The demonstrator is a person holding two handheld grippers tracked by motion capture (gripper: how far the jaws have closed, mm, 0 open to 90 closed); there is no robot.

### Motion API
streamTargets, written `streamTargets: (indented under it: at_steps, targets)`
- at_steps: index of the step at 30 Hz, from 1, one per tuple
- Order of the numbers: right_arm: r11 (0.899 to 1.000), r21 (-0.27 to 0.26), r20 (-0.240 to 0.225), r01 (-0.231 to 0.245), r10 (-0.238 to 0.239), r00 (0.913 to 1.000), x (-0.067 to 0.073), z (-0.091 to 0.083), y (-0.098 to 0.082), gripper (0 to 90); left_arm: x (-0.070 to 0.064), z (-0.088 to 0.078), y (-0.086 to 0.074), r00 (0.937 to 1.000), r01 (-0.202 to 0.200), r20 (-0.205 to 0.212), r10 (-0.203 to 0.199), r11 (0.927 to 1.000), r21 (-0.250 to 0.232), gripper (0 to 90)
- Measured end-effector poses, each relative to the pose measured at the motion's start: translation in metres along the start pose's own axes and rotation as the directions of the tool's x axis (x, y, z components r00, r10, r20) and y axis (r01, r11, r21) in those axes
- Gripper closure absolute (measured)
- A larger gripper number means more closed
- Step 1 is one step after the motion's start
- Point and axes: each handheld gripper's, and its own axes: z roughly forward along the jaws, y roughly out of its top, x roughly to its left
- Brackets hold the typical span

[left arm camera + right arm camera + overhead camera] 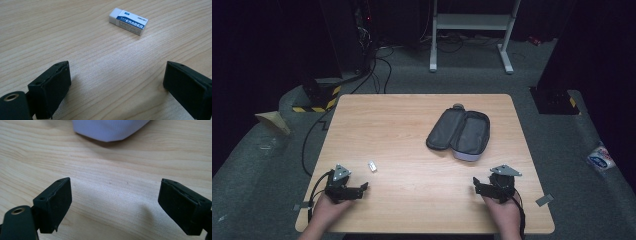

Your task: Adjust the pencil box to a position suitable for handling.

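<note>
Your left gripper (116, 82) has its jaws spread wide and empty; the eraser (128, 21) lies ahead at twelve o'clock, well apart from the open pencil case (458, 133) at two; your right gripper (115, 205) is spread too; close off-centre and the small block may skid across the table (412, 195).

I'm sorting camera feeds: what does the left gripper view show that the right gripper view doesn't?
The left gripper view has the eraser, a white block in a blue-and-white sleeve printed ERASER, lying on the table ahead of the left gripper. The right gripper view instead has the pale edge of the open case ahead of the right gripper. Both share the wooden table and two black jaws standing wide apart with nothing between them.
</note>
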Motion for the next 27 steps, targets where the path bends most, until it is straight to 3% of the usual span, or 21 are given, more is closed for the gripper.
streamTargets:
  at_steps: [7,11,27]
  targets:
    - [0.999,-0.052,-0.013,0.009,-0.010,0.9999,0.004,-0.005,0.006,11.6,0.000,-0.001,-0.001,1.0000,-0.006,0.003,0.006,1.0000,0.005,8.0]
    - [0.997,-0.077,-0.016,0.028,-0.029,0.9994,0.009,-0.010,0.019,12.3,0.001,0.000,0.000,0.9999,-0.012,0.010,0.012,0.9999,0.004,7.9]
    - [0.993,-0.076,-0.040,0.095,-0.098,0.9944,0.022,0.010,0.072,12.9,0.001,0.000,0.000,0.9996,-0.019,0.023,0.019,0.9998,0.002,8.6]
